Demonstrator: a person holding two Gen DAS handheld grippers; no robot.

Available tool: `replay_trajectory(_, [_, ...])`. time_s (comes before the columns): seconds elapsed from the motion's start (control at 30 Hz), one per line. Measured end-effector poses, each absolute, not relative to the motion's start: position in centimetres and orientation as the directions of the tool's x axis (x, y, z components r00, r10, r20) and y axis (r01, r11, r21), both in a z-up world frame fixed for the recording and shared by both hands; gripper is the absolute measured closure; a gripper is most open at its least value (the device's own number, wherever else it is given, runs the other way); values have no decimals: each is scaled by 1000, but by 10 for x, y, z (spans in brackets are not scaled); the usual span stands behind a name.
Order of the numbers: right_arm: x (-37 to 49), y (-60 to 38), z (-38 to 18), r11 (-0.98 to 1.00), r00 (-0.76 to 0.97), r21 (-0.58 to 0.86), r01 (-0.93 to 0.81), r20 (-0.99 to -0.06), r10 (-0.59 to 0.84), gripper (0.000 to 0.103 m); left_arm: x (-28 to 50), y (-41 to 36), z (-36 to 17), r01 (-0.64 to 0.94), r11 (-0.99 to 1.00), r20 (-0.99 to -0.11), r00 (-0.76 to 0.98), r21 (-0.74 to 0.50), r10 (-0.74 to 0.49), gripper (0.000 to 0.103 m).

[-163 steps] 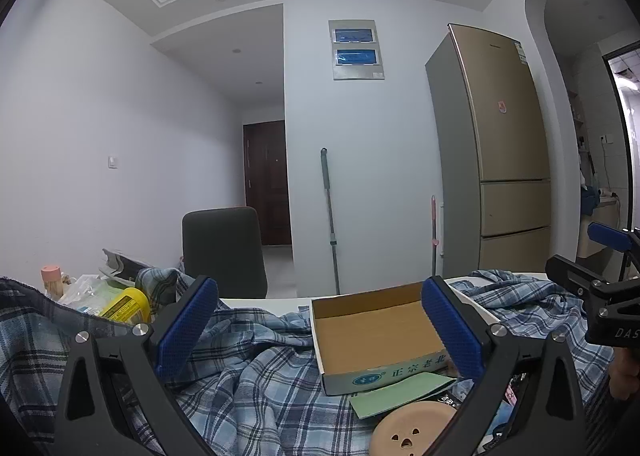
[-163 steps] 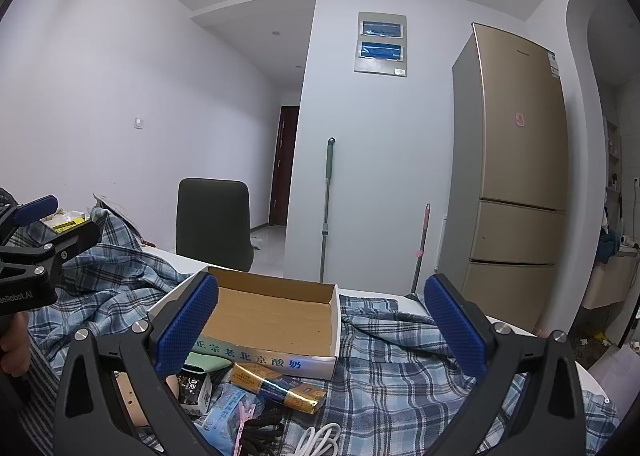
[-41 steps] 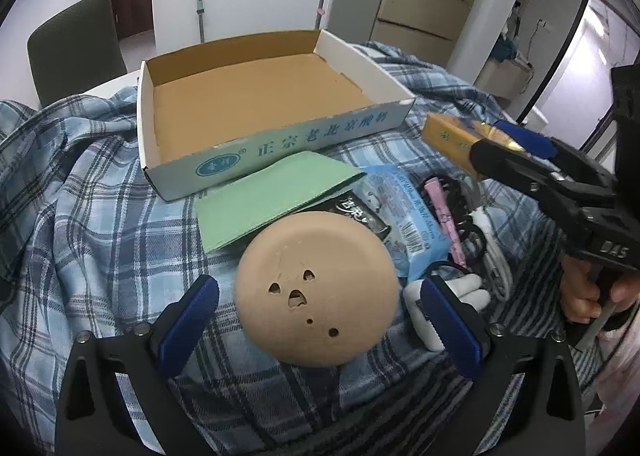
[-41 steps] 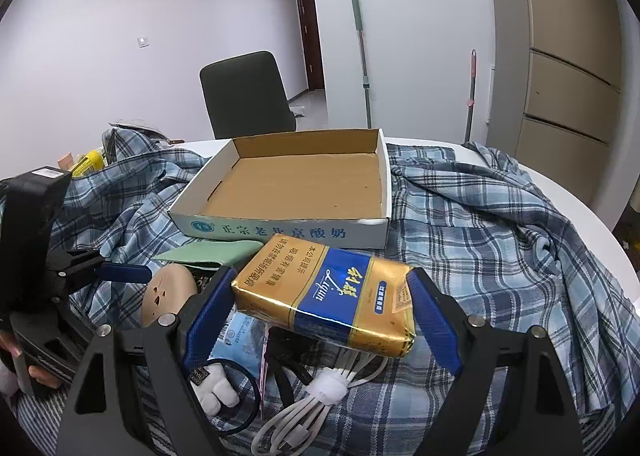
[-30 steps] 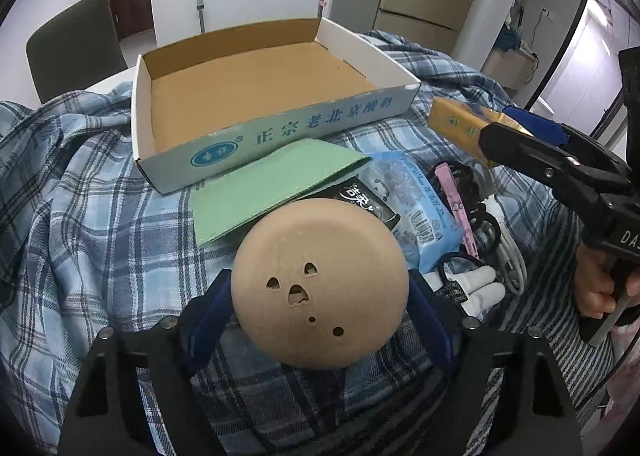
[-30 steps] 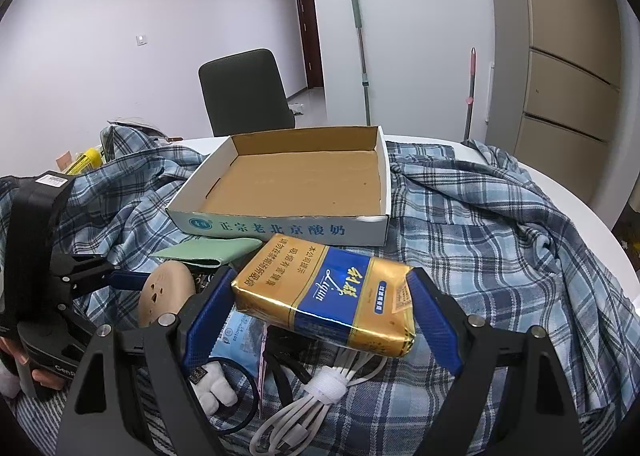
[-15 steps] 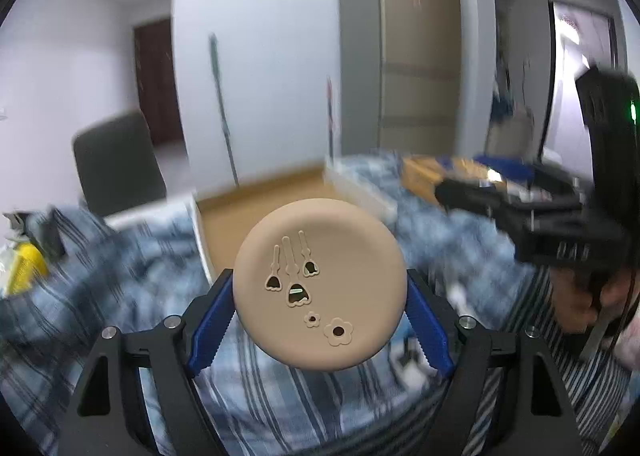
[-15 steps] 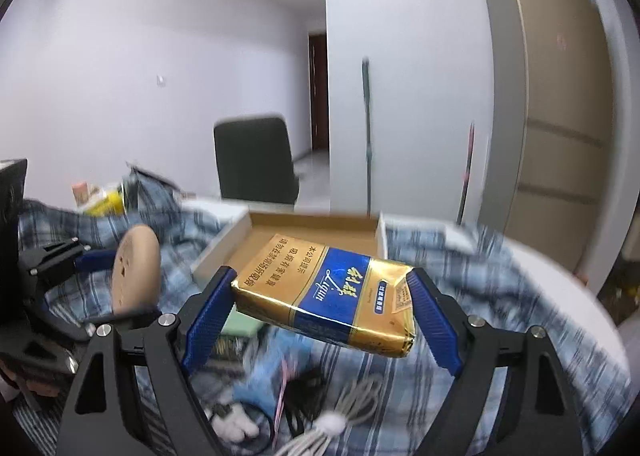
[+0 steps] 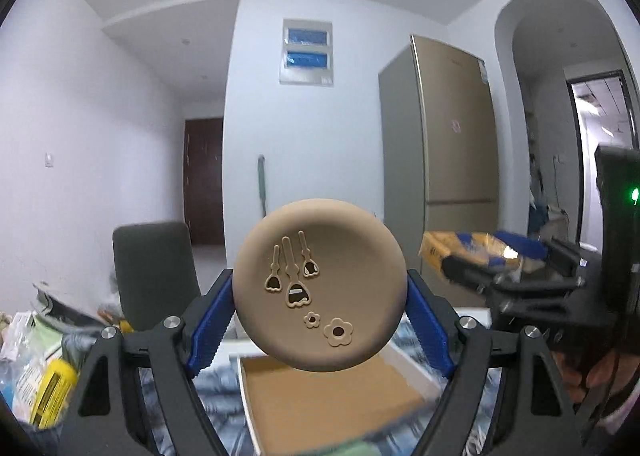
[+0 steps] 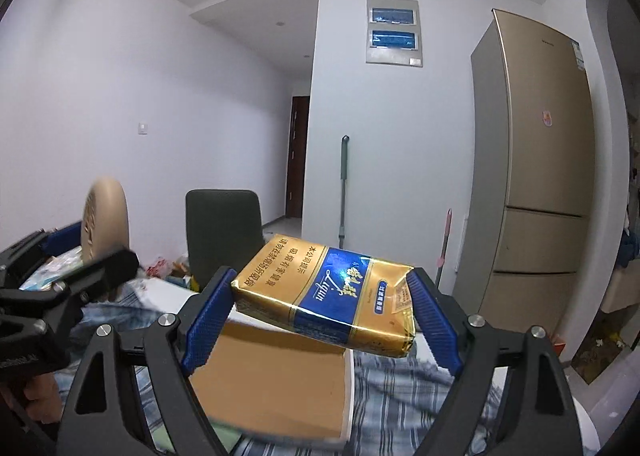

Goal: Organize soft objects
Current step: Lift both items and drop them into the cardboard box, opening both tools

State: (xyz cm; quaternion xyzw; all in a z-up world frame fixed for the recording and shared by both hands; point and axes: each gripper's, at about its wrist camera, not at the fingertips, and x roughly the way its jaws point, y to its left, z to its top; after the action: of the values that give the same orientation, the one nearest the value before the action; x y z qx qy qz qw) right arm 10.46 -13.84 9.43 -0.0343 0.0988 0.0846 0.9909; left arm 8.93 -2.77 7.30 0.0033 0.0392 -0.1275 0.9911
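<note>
The left gripper (image 9: 320, 304) is clamping a tan disc (image 9: 319, 290) between its 2 blue fingers (image 9: 210, 320), holding it raised above the cardboard box (image 9: 332, 404), face toward the camera. The right gripper (image 10: 320, 312) is gripping a gold-and-blue pack (image 10: 324, 294) across its ends, holding it tilted above the same box, which is lying on a plaid cloth (image 10: 396, 400). A chair (image 10: 224, 232) is standing behind the box, and a fridge (image 10: 536, 176) is standing at the right.
</note>
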Motion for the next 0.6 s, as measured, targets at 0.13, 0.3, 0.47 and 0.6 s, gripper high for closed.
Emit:
replay_trajectory(0.13, [131,-135,94,985,970,-50,-165,-187,154,18,111,-32,76,218,976,-57,974,-8,-218,20])
replay_trajectory(0.3, [157,-135,79,987,966,-37,-158,-212,147,18,139,-20,63,205,976,-93,973,-70,-211,20])
replay_trajectory(0.47, [175,-138,53,987,954,-28,-157,-263,145,18,167,-7,36,175,980,-172,967,-96,-189,20])
replay_trajectory(0.6, [191,-139,33,987,928,-7,-159,-341,147,18,187,-1,17,158,982,-243,953,-105,-179,20])
